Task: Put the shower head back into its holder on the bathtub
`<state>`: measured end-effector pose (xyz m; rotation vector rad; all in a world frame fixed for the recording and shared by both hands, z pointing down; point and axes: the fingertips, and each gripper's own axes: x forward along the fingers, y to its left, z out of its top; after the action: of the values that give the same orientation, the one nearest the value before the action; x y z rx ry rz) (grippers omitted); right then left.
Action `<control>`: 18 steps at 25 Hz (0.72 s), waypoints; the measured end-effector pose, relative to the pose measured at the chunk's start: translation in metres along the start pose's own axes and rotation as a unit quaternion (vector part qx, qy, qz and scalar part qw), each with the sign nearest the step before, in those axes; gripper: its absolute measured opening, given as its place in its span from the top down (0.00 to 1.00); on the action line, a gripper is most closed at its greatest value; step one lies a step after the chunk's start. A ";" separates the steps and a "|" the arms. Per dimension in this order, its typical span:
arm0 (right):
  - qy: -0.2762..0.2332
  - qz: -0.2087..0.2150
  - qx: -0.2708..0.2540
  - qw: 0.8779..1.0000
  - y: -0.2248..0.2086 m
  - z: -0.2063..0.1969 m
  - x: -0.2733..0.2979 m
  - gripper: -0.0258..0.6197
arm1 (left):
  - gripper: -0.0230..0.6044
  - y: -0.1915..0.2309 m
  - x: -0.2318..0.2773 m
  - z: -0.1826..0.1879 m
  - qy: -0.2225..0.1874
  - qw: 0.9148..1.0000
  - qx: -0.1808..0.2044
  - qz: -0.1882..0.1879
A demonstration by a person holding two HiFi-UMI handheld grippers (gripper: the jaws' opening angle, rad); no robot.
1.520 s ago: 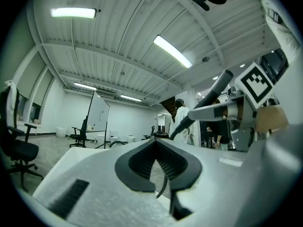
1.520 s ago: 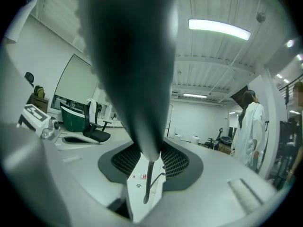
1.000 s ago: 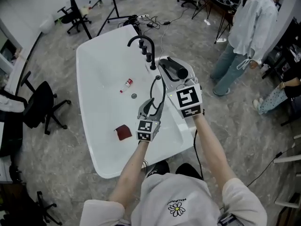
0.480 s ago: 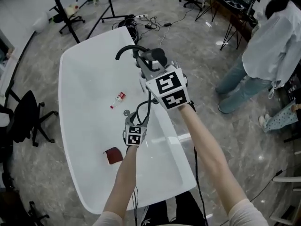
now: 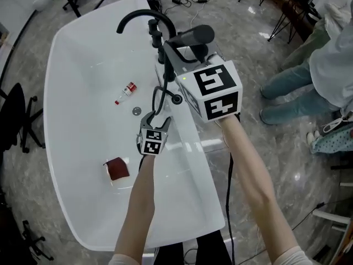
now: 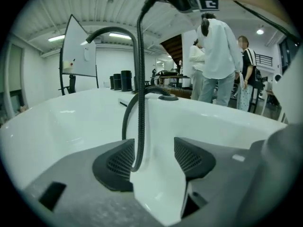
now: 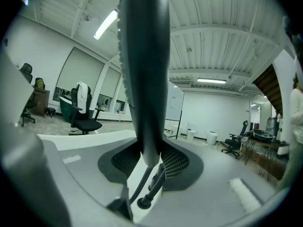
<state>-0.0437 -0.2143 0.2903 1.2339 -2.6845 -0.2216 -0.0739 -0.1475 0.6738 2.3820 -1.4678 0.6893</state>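
Right gripper (image 7: 150,161) with shower head (image 5: 194,36) lower, arm outstretched

The white bathtub (image 5: 71,65) stands on a grey marbled floor (image 5: 22,214). On its bottom lie a small red-and-white bottle (image 5: 126,93) beside the drain (image 5: 136,111) and, toward the near end, a dark red cloth (image 5: 116,169). A black faucet (image 5: 144,20) rises from the far right rim.
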 end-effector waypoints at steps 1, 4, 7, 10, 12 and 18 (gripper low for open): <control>-0.005 0.004 0.006 1.000 0.000 -0.002 -0.003 0.75 | 0.56 0.006 0.005 -0.003 0.004 1.000 -0.004 0.007; -0.025 0.018 0.032 0.999 0.004 -0.003 -0.020 0.75 | 0.57 0.013 0.015 -0.014 0.030 0.999 0.005 0.021; -0.054 0.037 0.047 0.997 0.016 0.013 -0.034 0.75 | 0.57 0.021 0.023 -0.020 0.037 0.999 -0.004 0.034; -0.078 0.059 0.050 0.994 0.026 0.031 -0.039 0.75 | 0.64 0.025 0.033 -0.019 0.040 0.998 -0.008 0.037; -0.081 0.071 0.045 0.993 0.032 0.034 -0.041 0.75 | 0.80 0.018 0.040 -0.020 0.050 0.999 -0.011 0.019; -0.080 0.076 0.046 0.993 0.035 0.036 -0.052 0.75 | 0.88 0.021 0.018 0.006 0.021 0.999 -0.028 0.035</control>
<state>-0.0447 -0.1501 0.2578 1.0712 -2.9415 -0.1861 -0.0846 -0.1737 0.6774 2.2707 -1.5389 0.7004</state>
